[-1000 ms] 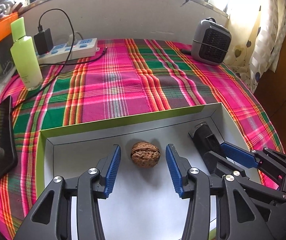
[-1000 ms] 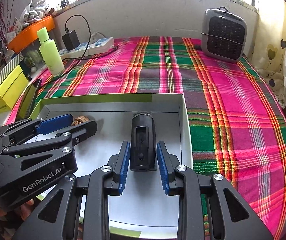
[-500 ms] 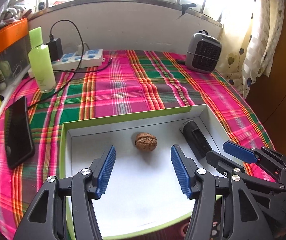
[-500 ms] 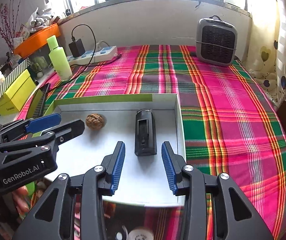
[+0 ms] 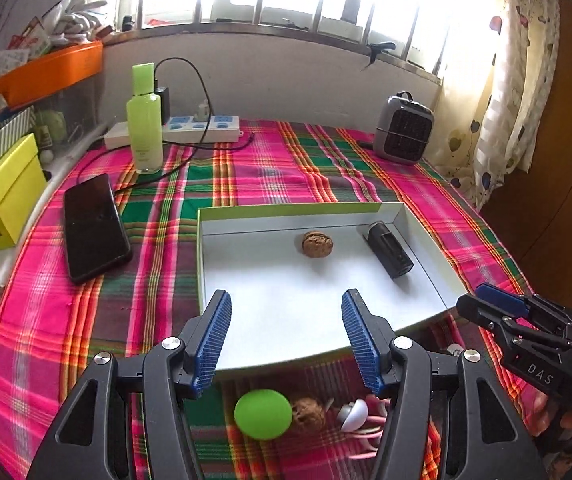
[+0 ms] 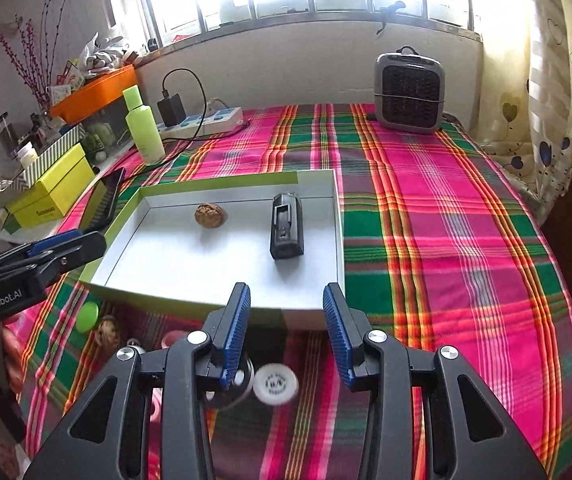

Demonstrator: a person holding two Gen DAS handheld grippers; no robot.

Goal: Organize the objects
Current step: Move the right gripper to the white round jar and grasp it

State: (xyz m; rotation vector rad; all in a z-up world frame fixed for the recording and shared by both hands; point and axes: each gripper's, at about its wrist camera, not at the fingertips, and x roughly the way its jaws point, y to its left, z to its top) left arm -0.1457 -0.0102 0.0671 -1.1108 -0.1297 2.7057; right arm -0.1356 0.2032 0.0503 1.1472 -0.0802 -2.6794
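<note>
Below the white box's near wall [image 5: 286,362], the left hand-held gripper [image 5: 286,336] covers part of a blurred cluster: a green ball [image 5: 263,414], a second walnut [image 5: 307,415] and pink-and-white pieces [image 5: 360,420] too smeared to name. From the right wrist, the right hand-held gripper [image 6: 286,336] half hides a dark round thing [image 6: 242,384] beside a white disc [image 6: 277,388] whose print is unreadable. The phone [image 6: 108,200] shows only edge-on, and the shelf clutter [image 6: 30,140] is too small to identify.

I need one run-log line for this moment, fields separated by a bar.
left gripper: open, empty | right gripper: open, empty | shallow white cardboard tray: holds brown walnut, black rectangular device | outside tray: green ball
</note>
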